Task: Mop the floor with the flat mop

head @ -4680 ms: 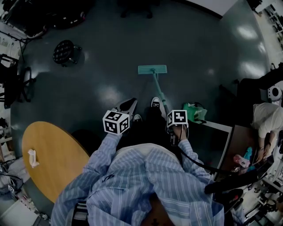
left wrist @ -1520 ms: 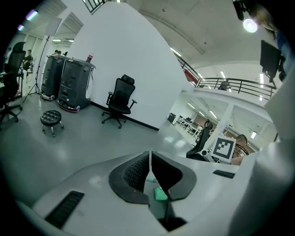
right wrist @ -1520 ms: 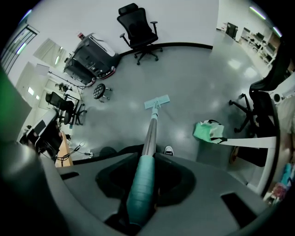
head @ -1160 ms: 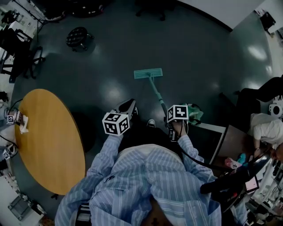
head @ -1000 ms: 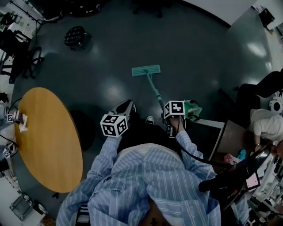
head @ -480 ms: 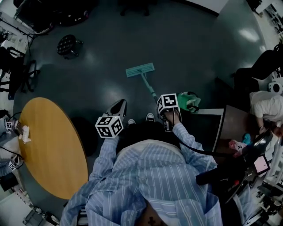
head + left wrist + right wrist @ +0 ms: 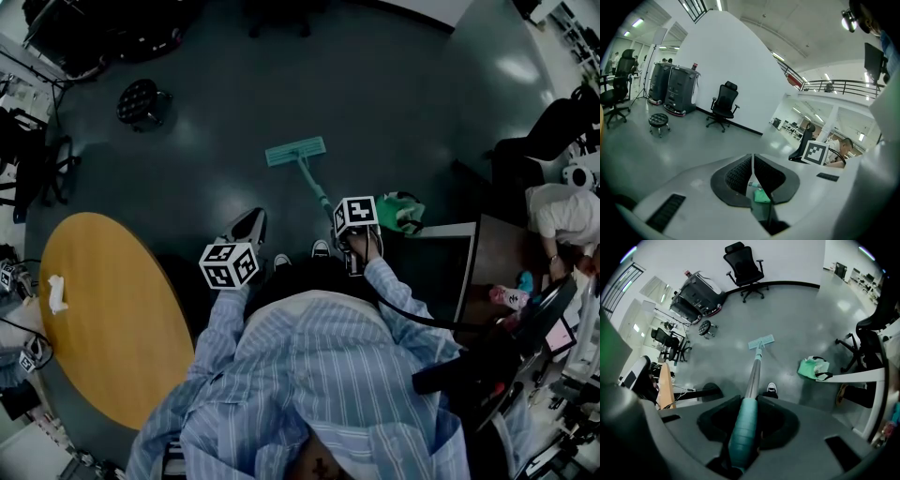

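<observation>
The flat mop's teal head lies flat on the dark floor ahead of my shoes. Its metal handle slants back to my right gripper, which is shut on the teal grip. In the right gripper view the handle runs from the right gripper straight out to the mop head. My left gripper hangs to the left of the handle and clear of it. In its own view the left gripper is shut with nothing between the pads.
A round wooden table stands at my left. A black stool is at the far left, and a green bag lies right of the mop beside a dark desk. A seated person is at the right edge.
The mop head has drifted a little to the left across the floor and the view has swung with the person's turn. Both grippers keep their states.
</observation>
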A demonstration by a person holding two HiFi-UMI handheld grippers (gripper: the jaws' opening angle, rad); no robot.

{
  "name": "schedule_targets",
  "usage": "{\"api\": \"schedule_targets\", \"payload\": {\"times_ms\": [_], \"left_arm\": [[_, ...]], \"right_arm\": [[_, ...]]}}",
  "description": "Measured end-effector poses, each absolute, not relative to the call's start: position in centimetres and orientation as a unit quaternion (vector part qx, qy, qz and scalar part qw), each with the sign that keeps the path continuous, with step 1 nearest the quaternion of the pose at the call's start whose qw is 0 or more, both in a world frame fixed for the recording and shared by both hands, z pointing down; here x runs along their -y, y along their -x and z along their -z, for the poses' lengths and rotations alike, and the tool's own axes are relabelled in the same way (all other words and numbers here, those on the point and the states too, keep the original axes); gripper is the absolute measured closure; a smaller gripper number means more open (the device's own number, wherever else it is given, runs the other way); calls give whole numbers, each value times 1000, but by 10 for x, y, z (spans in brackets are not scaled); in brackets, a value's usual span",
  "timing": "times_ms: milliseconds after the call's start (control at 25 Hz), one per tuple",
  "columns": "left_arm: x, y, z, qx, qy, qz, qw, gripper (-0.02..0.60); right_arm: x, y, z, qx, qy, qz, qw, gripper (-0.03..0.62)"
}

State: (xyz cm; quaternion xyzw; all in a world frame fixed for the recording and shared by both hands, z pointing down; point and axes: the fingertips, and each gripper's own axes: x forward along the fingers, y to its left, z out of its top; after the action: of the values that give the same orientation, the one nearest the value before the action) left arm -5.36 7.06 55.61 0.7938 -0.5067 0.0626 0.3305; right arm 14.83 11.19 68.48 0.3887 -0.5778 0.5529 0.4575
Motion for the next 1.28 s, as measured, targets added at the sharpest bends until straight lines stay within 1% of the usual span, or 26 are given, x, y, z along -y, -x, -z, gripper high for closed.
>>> {"api": "schedule_targets", "payload": {"times_ms": [680,1280], "left_arm": [[-62,60,-560,501,-796,-55,335,561],[-71,68,-565,505,-790,-54,343,561]], "right_arm": [[-113,-143,-686,572,-381,-556,467,477],[-112,-142,-683,569,-386,-561,461,477]]}}
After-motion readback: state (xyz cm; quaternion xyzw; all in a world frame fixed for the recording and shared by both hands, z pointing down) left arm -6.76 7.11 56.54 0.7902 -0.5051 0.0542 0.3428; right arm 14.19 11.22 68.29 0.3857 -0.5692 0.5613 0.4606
